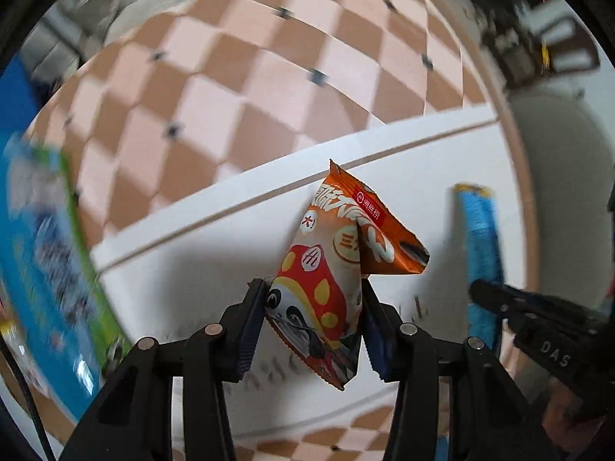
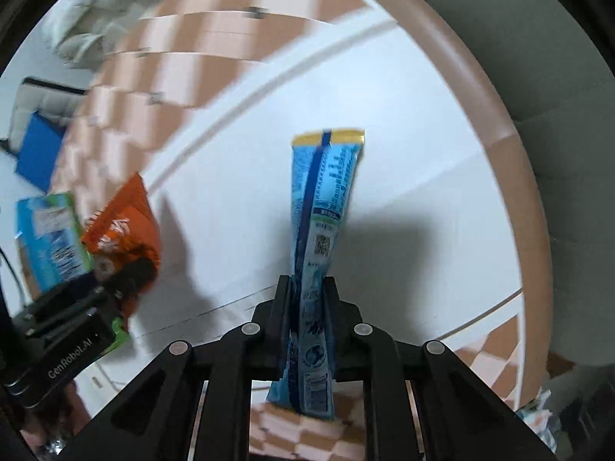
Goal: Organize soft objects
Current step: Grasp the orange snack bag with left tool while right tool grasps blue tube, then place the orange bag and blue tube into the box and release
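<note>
- Left wrist view: my left gripper (image 1: 313, 299) is clamped on an orange snack packet (image 1: 338, 253) — its 2 fingers press the lower half, and the top corner sticks up over the white tray (image 1: 192, 280).
- Right wrist view: my right gripper (image 2: 305, 296) pinches a long blue packet (image 2: 323, 207) edge-on, yellow seal farthest from me, above the same white surface.
- Both packets are held off the tray, near each other but apart.
- A blue-and-green carton (image 1: 50, 253) sits blurred at my far left.
- Under it all lies a checked pink-and-brown cloth (image 1: 238, 77) on a round table.
</note>
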Demonstrator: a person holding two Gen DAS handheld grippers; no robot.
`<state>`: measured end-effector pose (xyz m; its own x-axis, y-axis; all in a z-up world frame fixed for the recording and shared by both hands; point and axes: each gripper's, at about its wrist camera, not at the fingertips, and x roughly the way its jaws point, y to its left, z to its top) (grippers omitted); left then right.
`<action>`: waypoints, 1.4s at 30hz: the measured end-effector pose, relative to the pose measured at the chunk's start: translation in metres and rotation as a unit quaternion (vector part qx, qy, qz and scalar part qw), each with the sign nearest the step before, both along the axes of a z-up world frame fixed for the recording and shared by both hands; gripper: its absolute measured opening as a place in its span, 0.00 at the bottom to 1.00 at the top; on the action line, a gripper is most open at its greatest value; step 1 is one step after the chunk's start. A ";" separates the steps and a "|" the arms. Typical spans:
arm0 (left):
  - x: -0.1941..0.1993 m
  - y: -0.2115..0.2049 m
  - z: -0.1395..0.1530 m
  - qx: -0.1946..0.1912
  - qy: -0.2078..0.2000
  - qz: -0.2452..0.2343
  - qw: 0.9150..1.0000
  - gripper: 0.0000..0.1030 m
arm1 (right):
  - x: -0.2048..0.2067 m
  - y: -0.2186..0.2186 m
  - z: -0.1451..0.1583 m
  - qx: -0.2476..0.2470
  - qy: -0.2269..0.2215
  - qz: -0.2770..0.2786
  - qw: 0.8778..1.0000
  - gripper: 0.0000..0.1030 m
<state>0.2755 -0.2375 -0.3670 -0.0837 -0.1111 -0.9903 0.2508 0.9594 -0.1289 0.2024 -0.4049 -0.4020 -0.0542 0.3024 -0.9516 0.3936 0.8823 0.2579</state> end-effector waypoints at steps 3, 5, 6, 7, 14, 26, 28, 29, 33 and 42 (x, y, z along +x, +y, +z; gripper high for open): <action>-0.013 0.036 0.041 -0.021 -0.028 0.036 0.999 0.42 | 0.004 0.036 0.037 0.017 -0.032 0.025 0.999 0.16; -0.015 0.065 0.064 -0.026 -0.044 0.056 0.997 0.42 | 0.002 0.068 0.061 0.028 -0.052 0.047 0.997 0.16; -0.019 0.086 0.081 -0.028 -0.055 0.070 0.996 0.42 | 0.004 0.088 0.075 0.033 -0.064 0.062 0.995 0.16; -0.025 0.104 0.091 -0.027 -0.061 0.084 0.994 0.42 | 0.005 0.104 0.086 0.039 -0.074 0.075 0.994 0.16; 0.000 0.250 0.091 -0.058 -0.014 0.203 0.977 0.43 | 0.036 0.253 0.144 0.079 -0.124 0.176 0.973 0.16; 0.080 0.307 0.054 -0.057 0.062 0.207 0.975 0.43 | 0.081 0.352 0.103 0.048 -0.074 0.195 0.977 0.16; 0.089 0.304 0.048 -0.055 0.070 0.196 0.977 0.43 | 0.083 0.354 0.094 0.046 -0.069 0.193 0.978 0.16; 0.094 0.304 0.045 -0.051 0.074 0.188 0.978 0.43 | 0.084 0.354 0.091 0.045 -0.067 0.192 0.978 0.16; 0.108 0.295 0.031 -0.036 0.093 0.161 0.982 0.46 | 0.084 0.354 0.084 0.039 -0.054 0.194 0.979 0.18; 0.111 0.295 0.036 -0.030 0.076 0.149 0.985 0.68 | 0.086 0.355 0.087 0.021 -0.054 0.202 0.978 0.47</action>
